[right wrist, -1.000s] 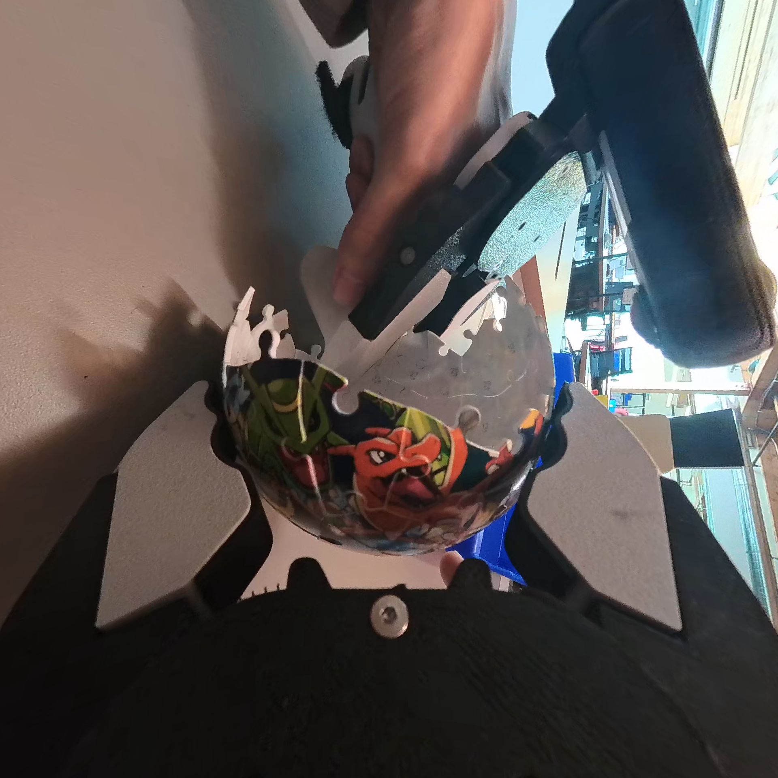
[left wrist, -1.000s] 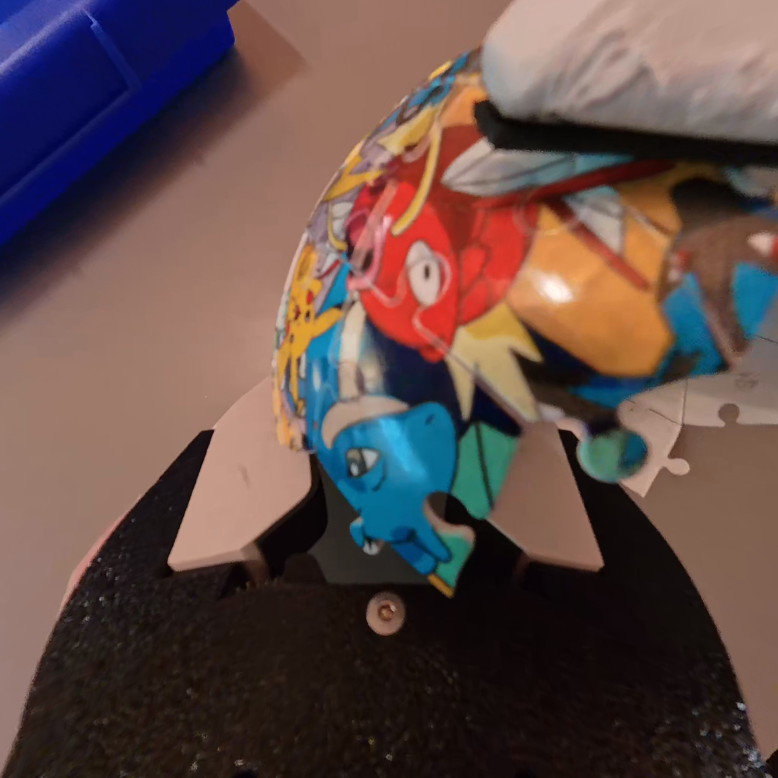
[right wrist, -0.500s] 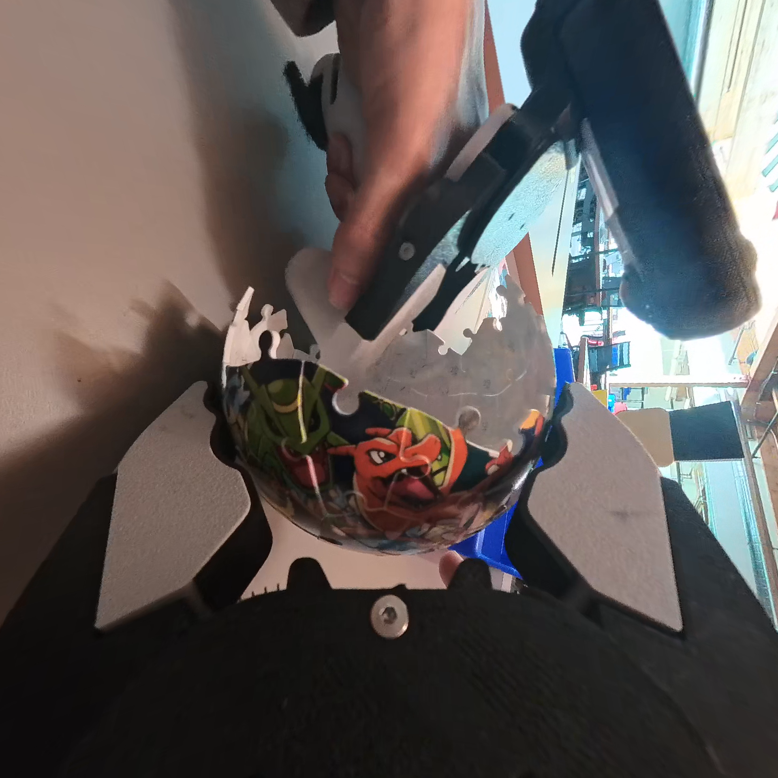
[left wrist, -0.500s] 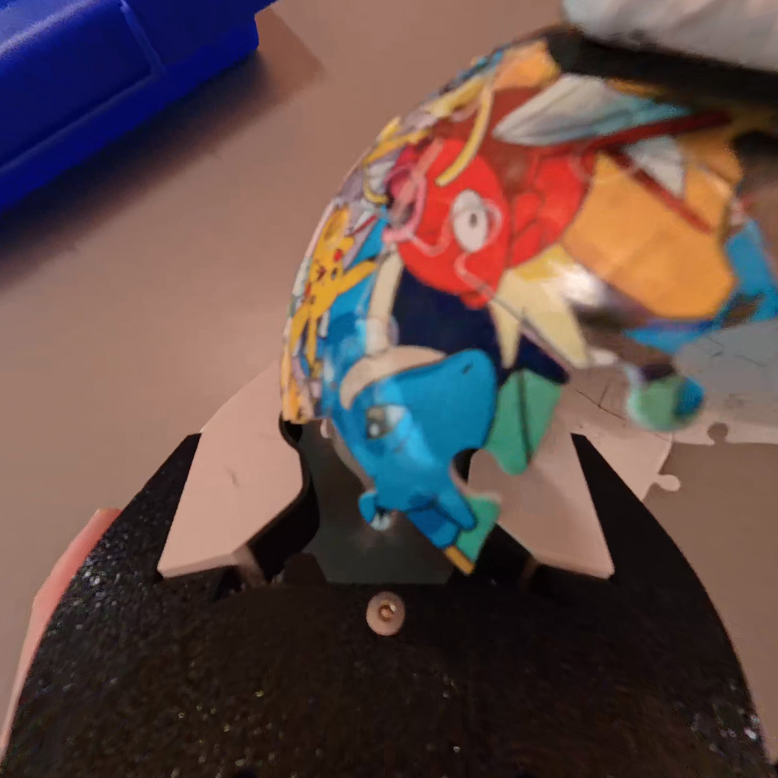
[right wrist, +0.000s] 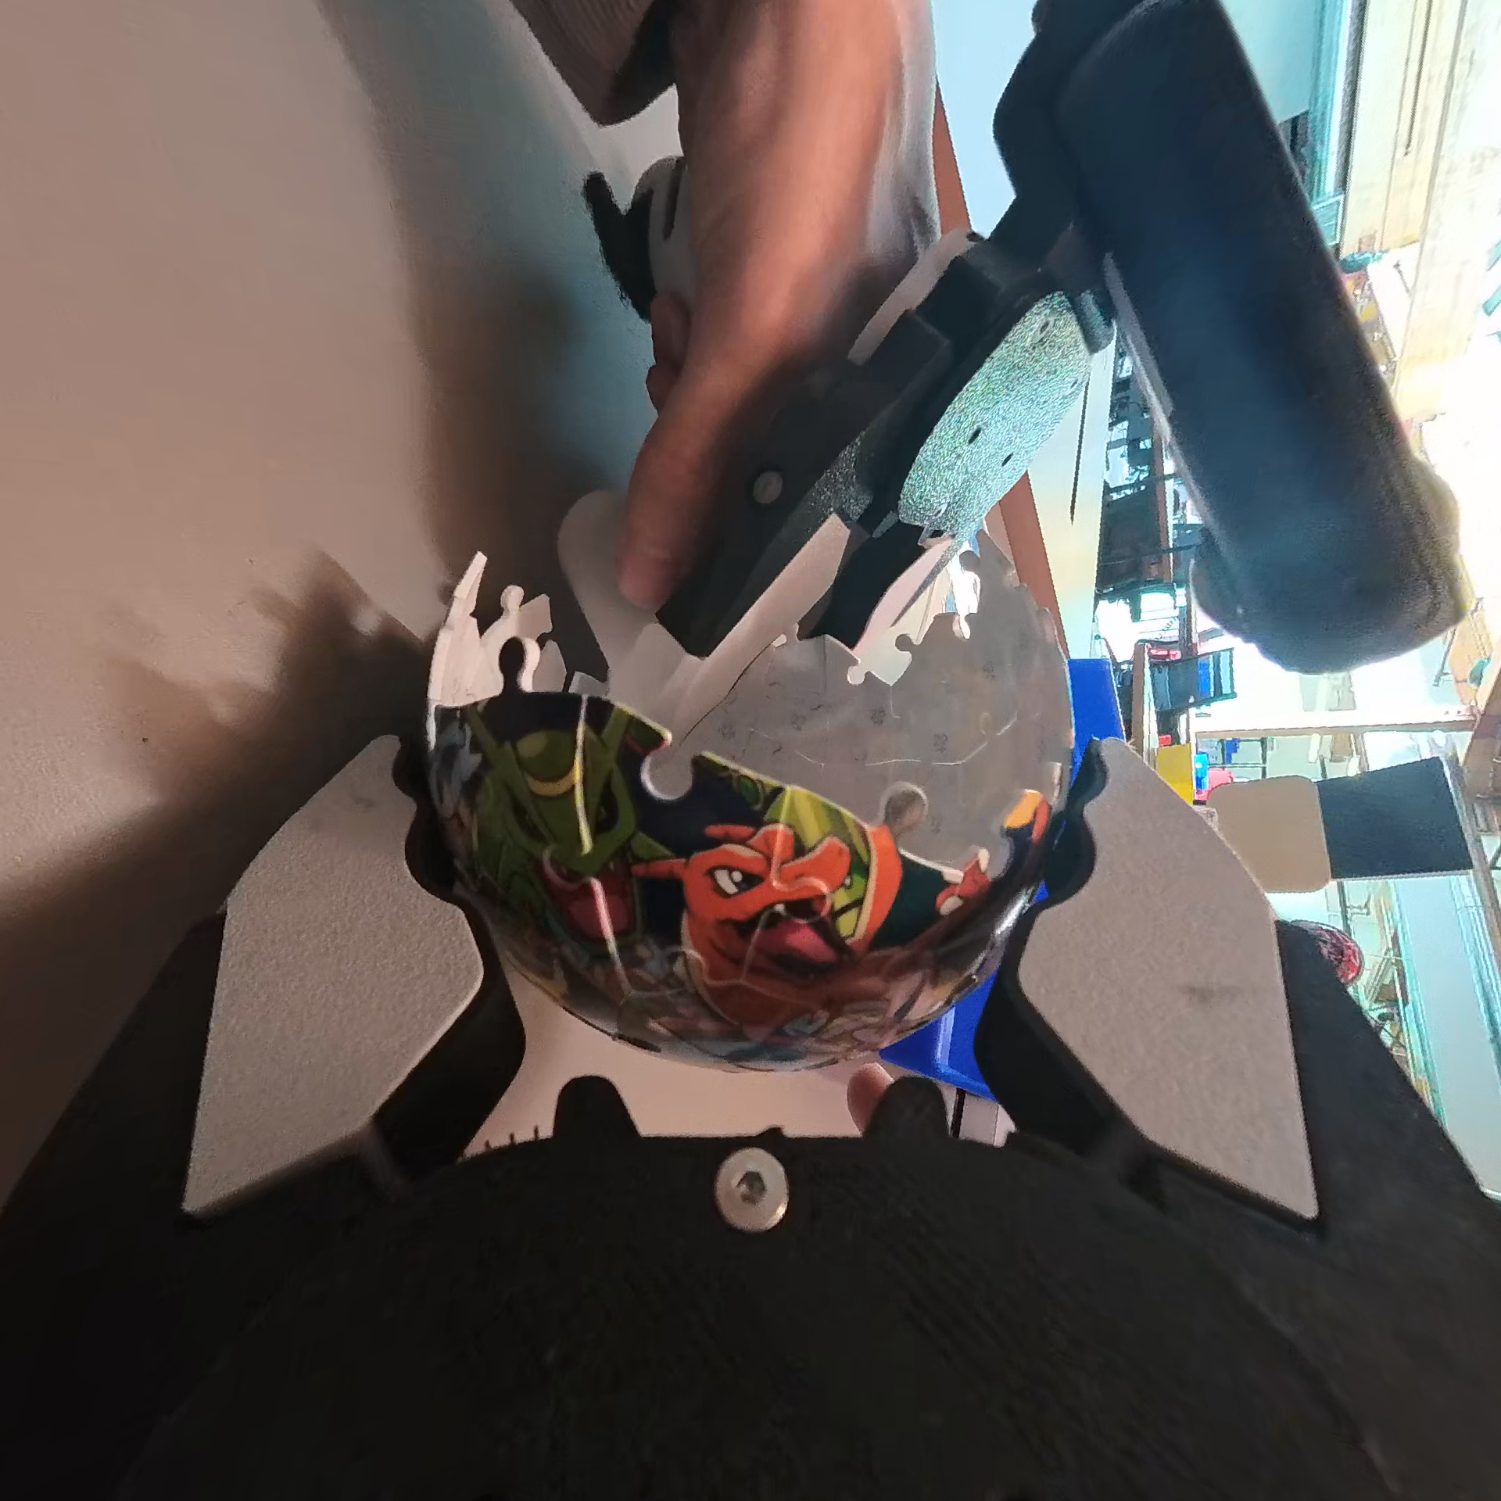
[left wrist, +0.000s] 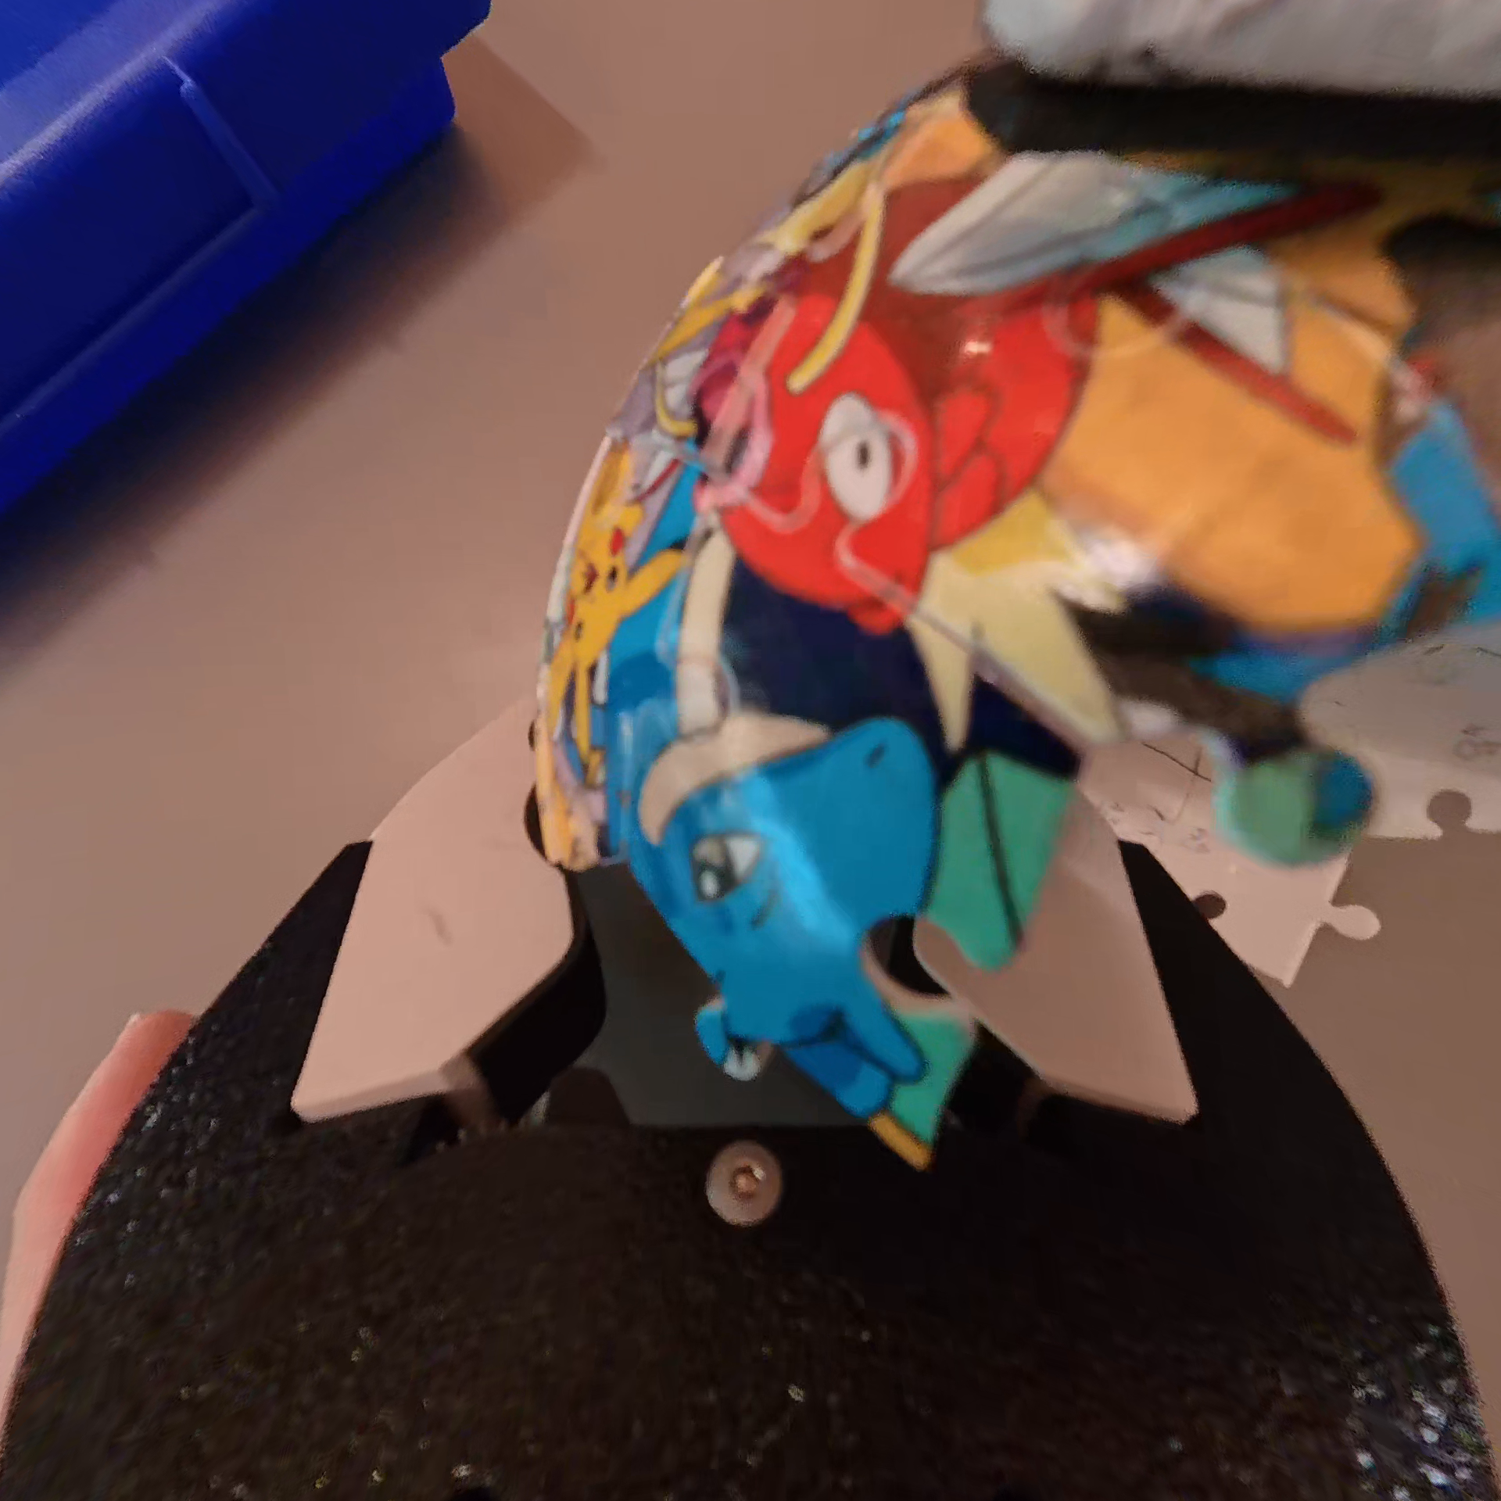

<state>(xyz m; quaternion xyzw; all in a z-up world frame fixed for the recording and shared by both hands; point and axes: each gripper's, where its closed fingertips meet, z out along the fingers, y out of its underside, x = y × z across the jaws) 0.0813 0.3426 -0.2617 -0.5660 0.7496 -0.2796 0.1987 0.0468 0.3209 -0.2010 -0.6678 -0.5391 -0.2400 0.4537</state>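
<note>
A half-built spherical cartoon jigsaw puzzle (right wrist: 747, 877) is clamped at mid frame between the widely spread fingers of the right gripper (right wrist: 747, 853). In the left wrist view, the left gripper (left wrist: 800, 820) is closed narrowly on the shell's jagged edge at centre. A blue bin (left wrist: 162, 187) is seen at upper left on the table (left wrist: 284, 650).

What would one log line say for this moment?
right gripper: shut on puzzle shell | left gripper: astride its rim, grip unclear | blue bin: beyond
</note>
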